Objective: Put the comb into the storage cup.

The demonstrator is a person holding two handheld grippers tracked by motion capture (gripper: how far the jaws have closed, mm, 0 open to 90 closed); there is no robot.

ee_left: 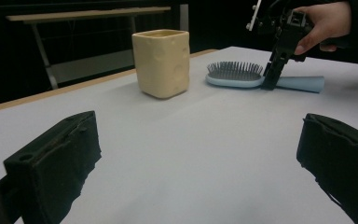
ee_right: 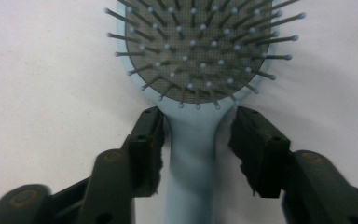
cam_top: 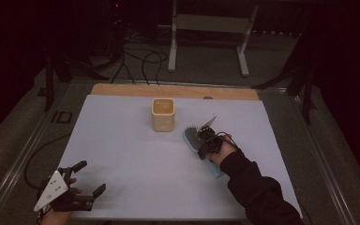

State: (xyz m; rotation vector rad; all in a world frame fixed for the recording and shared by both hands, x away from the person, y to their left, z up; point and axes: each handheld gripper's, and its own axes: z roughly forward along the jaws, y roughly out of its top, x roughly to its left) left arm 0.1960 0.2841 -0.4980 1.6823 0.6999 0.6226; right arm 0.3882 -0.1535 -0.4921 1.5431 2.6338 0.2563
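A light-blue hairbrush (cam_top: 193, 136) (ee_left: 235, 74) (ee_right: 200, 42) lies bristles up on the white table top (cam_top: 131, 150), right of centre. My right gripper (cam_top: 201, 148) (ee_left: 267, 83) (ee_right: 196, 126) points down over it, its jaws on either side of the brush's neck. The left pad is at the handle and a thin gap shows at the right pad. My left gripper (cam_top: 91, 177) (ee_left: 199, 123) rests at the table's near left corner, jaws wide apart with nothing between them.
A cream square cup (cam_top: 163, 115) (ee_left: 162, 63) stands upright at the table's far middle, just left of the brush head. A wooden strip (cam_top: 168, 90) borders the far edge. A white metal stand (cam_top: 211, 23) and cables lie on the floor beyond.
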